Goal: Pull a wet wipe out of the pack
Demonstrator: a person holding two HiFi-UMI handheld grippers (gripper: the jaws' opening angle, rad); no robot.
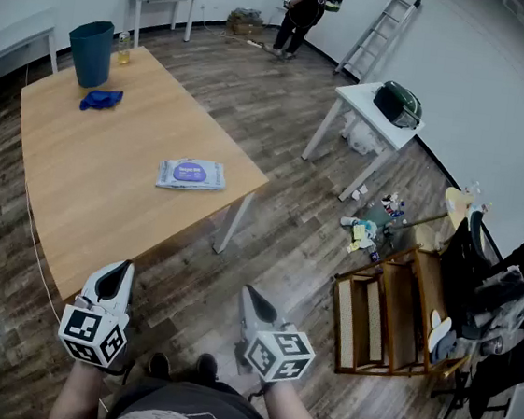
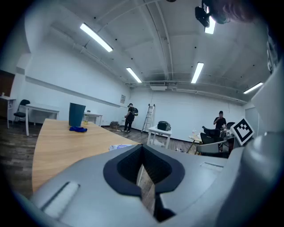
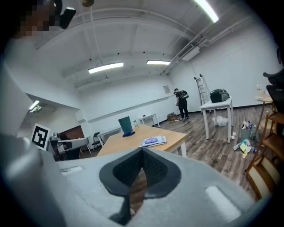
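A flat wet wipe pack (image 1: 191, 174) with a purple label lies near the right edge of the wooden table (image 1: 94, 194); it also shows in the right gripper view as a pale pack (image 3: 154, 141), and only its edge peeks out in the left gripper view (image 2: 119, 146). My left gripper (image 1: 121, 275) hovers at the table's near corner, jaws shut and empty. My right gripper (image 1: 250, 296) is off the table over the floor, also shut with nothing held. Both are well short of the pack.
A teal bin (image 1: 92, 53) and a blue cloth (image 1: 100, 99) sit at the table's far end. A small white table (image 1: 372, 113) with a dark bag, a ladder (image 1: 376, 31), a wooden step stool (image 1: 391, 313) and floor clutter stand to the right. A person (image 1: 303, 11) stands far back.
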